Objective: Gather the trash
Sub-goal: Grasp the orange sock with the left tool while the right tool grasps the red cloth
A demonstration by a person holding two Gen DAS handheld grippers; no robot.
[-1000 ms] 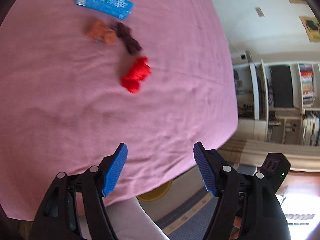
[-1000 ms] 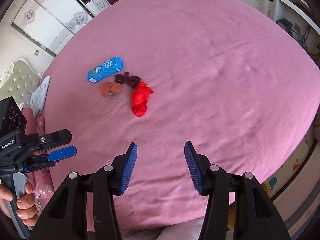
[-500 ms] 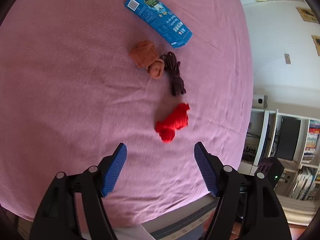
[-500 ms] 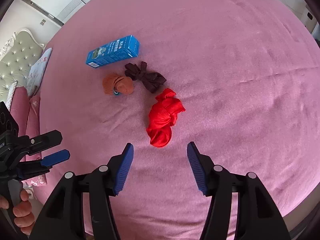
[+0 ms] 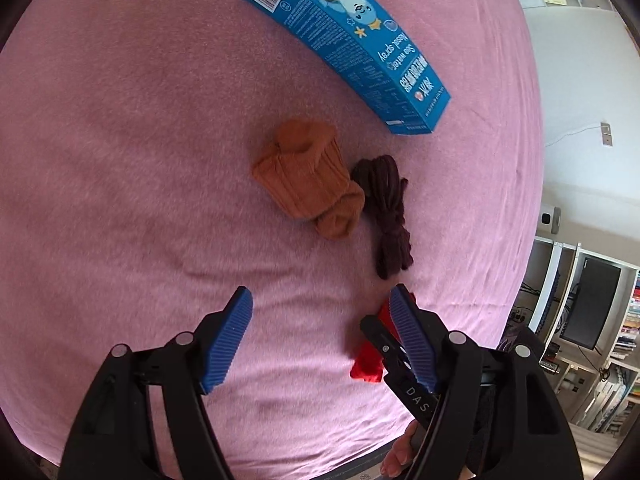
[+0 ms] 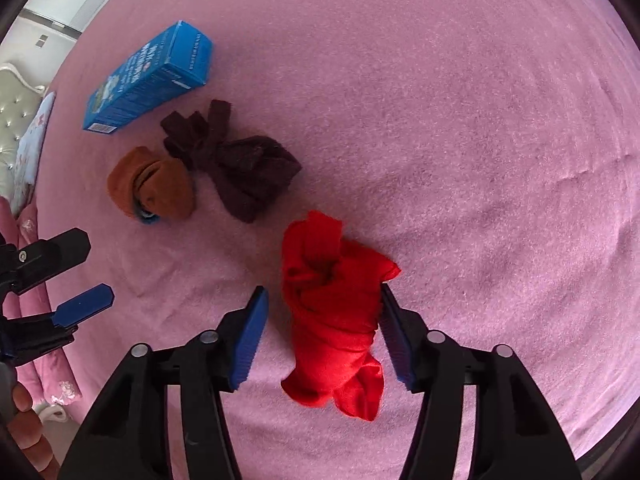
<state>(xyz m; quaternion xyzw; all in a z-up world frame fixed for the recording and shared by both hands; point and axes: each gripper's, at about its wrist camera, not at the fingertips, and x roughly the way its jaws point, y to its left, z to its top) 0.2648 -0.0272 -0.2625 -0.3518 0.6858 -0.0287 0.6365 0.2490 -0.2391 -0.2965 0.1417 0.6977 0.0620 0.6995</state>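
One container on the pink bedspread (image 6: 460, 100): a blue nasal-spray carton (image 5: 352, 46), lying flat, flaps closed, so its contents can't be told. Count from there: one carton, then three bundles of cloth. The orange rolled sock (image 5: 308, 182) lies just beside the carton, the dark maroon bundle (image 5: 386, 208) touches the orange one on its far side, and the red bundle (image 6: 334, 312) sits farthest from the carton, beyond the maroon one.

The right gripper (image 6: 322, 330) straddles that red bundle, blue pads either side. The right-hand pad meets the cloth; the left-hand pad stands clear with pink showing in the gap. Its jaws have just been closing, at a middling spread, with the red bundle between them and not yet pinched.

The left gripper (image 5: 322, 344) has its jaws wide, with only bedspread between them, short of the orange sock.

The left wrist view gives the carton's printed face, a barcode end, shelves and a dark monitor (image 5: 588, 304) off past the bed's edge, but only scraps of red behind the fingers. The right wrist view shows the red bundle whole, a blue scrap under the orange sock, a tufted headboard (image 6: 16, 120) beyond the carton, and a hand (image 6: 24, 420) on the left gripper's handle.
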